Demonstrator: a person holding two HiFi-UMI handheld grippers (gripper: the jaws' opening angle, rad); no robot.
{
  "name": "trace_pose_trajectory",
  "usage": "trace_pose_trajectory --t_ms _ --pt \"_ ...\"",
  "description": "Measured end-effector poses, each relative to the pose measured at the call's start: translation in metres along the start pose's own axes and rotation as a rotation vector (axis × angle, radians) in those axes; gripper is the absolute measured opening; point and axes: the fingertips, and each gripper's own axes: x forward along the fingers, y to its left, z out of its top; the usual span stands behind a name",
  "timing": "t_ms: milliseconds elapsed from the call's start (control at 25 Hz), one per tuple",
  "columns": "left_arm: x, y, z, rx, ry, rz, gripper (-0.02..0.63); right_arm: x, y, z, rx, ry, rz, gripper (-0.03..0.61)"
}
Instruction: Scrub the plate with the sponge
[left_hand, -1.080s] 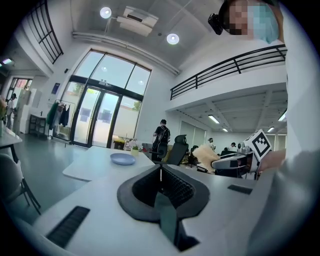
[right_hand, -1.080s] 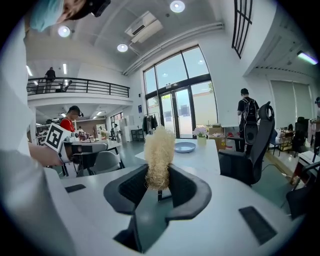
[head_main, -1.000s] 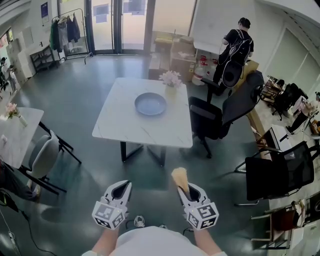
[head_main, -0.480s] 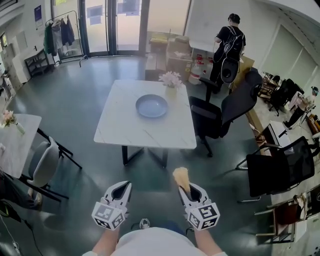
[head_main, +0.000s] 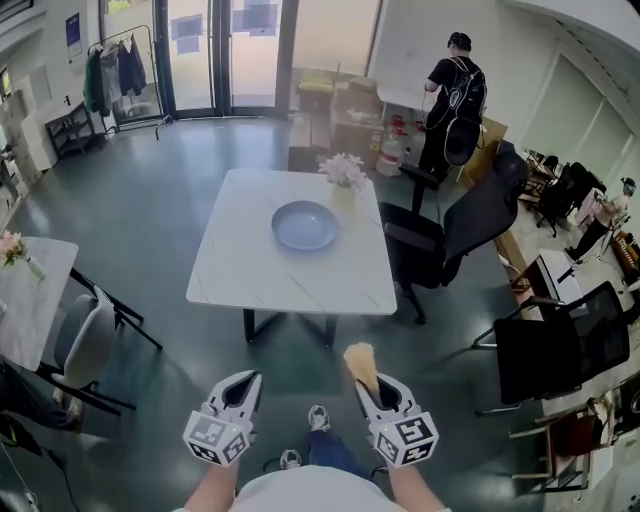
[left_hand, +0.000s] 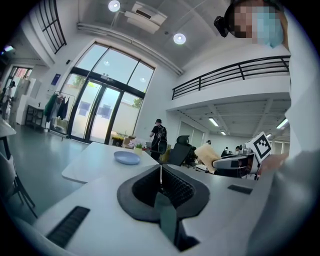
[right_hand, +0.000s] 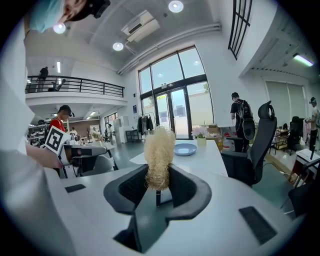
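Observation:
A pale blue plate (head_main: 305, 225) lies on the white marble table (head_main: 260, 270) ahead of me, also visible as the plate (left_hand: 127, 158) and the plate (right_hand: 185, 149) in the gripper views. My right gripper (head_main: 371, 384) is shut on a tan fibrous sponge (head_main: 361, 362), which sticks up between its jaws as the sponge (right_hand: 159, 156). My left gripper (head_main: 245, 385) is shut and holds nothing; its jaws meet in the left gripper view (left_hand: 161, 186). Both grippers hang low near my body, well short of the table.
A small vase of flowers (head_main: 345, 173) stands just behind the plate. A black office chair (head_main: 455, 235) stands at the table's right side, more chairs (head_main: 565, 345) farther right. A person (head_main: 452, 95) stands at the back. A second table (head_main: 25, 290) with a grey chair (head_main: 85, 325) is at the left.
The table and plate have drawn slightly closer and lower in the head view as I step forward; my foot now shows between the grippers. Both grippers stay as they were.

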Motion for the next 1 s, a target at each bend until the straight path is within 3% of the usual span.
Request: trace_pose_trajectory --t_ms 1000 --pt "0.177 0.080 0.030 -0.025 0.015 0.126 0.032 0.172 -0.139 0.044 0.000 0.027 0.145 0.124"
